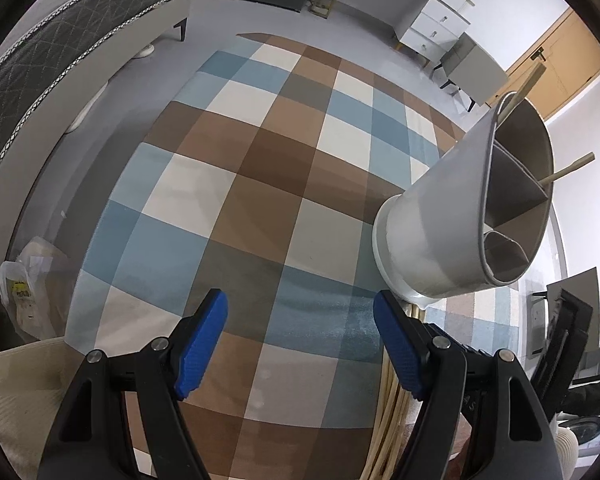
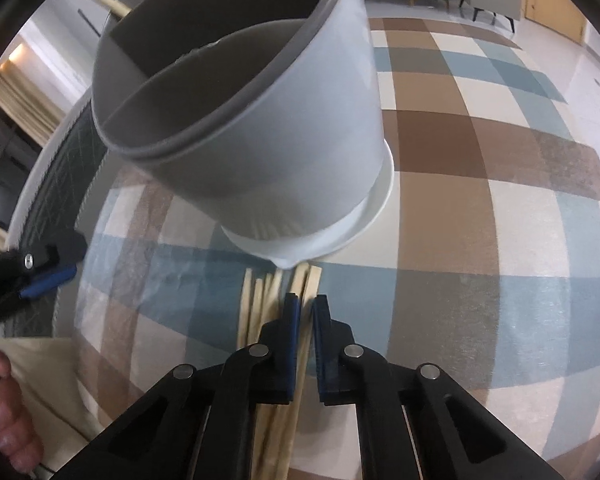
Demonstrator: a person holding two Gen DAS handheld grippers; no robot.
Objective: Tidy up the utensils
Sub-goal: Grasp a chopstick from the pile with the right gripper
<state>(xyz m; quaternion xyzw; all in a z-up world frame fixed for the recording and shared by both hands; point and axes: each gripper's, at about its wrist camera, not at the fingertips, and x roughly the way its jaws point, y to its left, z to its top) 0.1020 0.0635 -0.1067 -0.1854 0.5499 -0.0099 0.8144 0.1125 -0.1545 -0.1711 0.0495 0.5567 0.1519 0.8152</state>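
Chopsticks (image 1: 392, 412), pale wooden ones, lie in a loose bundle on a round glass worktop (image 1: 300, 344), seen in the left wrist view just behind the right-hand blue pad of the left gripper (image 1: 300, 344). Its jaws stand wide apart with nothing between them, hanging over bare glass through which a checked rug (image 1: 260, 152) of brown, blue and cream squares shows. To the right stands a white utensil holder (image 1: 440, 232) with a grey divided insert, set on a white saucer-like base. Two more chopsticks (image 1: 568, 168) stick out of its compartments, one at the far side and one nearer the middle. A quilted dark bed (image 1: 60, 40) runs along the upper left, a plastic bag (image 1: 24, 296) lies on the floor at the left, and white drawers (image 1: 432, 24) stand at the back.

In the right wrist view the utensil holder (image 2: 300, 128) fills the upper middle, its base spout just above the far ends of the chopsticks (image 2: 260, 300). The right gripper (image 2: 305, 304) has its jaws clenched on one chopstick (image 2: 300, 364) of the bundle, which runs up between the blue pads; the others lie just to its left on the glass. At the left edge the left gripper (image 2: 48, 280) shows one blue pad, and below it a hand (image 2: 8, 420) rests beside a cream cloth (image 2: 40, 384).
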